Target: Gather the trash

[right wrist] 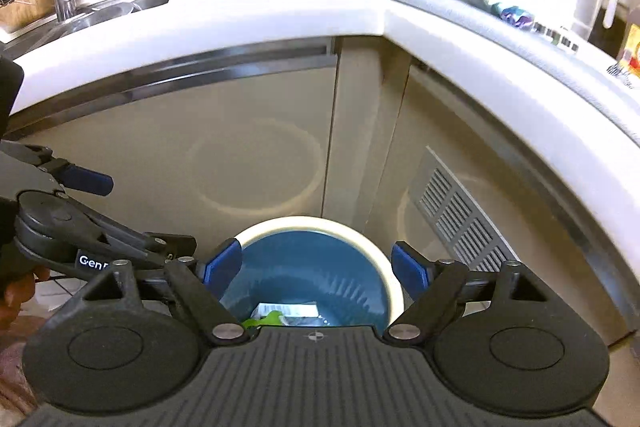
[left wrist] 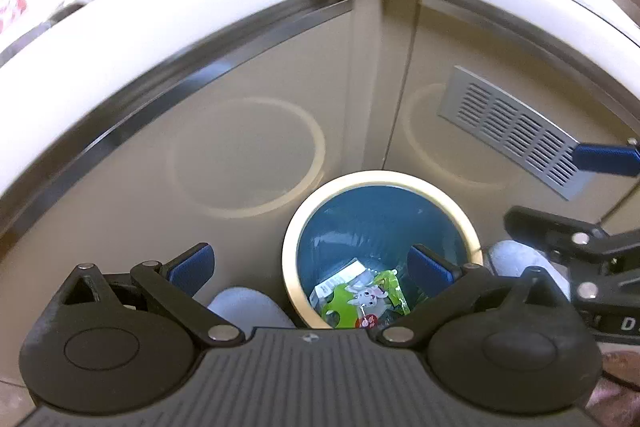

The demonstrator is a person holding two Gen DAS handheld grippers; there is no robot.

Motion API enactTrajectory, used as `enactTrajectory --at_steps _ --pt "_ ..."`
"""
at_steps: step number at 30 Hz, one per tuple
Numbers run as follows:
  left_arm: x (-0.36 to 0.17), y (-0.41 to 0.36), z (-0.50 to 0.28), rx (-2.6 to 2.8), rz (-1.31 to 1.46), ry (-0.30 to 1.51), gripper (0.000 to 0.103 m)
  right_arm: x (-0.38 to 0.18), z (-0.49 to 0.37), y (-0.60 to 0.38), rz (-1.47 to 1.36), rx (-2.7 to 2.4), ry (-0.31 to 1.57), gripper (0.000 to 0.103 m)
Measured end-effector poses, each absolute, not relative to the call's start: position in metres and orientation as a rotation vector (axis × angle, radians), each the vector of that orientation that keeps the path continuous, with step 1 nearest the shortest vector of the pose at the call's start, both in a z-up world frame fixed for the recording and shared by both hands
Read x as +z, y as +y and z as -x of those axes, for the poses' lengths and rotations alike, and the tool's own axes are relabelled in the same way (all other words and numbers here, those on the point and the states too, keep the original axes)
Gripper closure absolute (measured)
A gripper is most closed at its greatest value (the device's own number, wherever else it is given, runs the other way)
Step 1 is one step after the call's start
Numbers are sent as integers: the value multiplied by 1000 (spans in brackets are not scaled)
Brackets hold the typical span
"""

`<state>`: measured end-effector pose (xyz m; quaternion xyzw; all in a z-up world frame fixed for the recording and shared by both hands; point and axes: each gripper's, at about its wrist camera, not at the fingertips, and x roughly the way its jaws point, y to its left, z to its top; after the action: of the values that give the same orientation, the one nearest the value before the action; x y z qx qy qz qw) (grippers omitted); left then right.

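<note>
Green and white wrappers inside blue-lined bin.

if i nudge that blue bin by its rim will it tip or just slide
The bin looks like thin plastic holding only a few wrappers, so it is probably light and would likely slide. A high push on the cream rim might tilt it, since it seems taller than wide.

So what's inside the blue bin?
In the blue bin lie a green wrapper with a cartoon animal and a white packet. The left gripper's body hides the bin's near part, so anything there is unseen.
</note>
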<state>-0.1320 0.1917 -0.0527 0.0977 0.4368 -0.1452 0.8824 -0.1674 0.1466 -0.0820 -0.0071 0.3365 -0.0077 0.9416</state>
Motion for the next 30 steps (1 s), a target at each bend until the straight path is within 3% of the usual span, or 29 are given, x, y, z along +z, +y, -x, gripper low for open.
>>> enactTrajectory --at_steps 12,30 --pt "-31 179 158 -325 -282 802 0 -71 201 140 51 -70 590 15" --pt "-26 182 159 -323 -291 793 0 -69 206 137 41 -86 570 15"
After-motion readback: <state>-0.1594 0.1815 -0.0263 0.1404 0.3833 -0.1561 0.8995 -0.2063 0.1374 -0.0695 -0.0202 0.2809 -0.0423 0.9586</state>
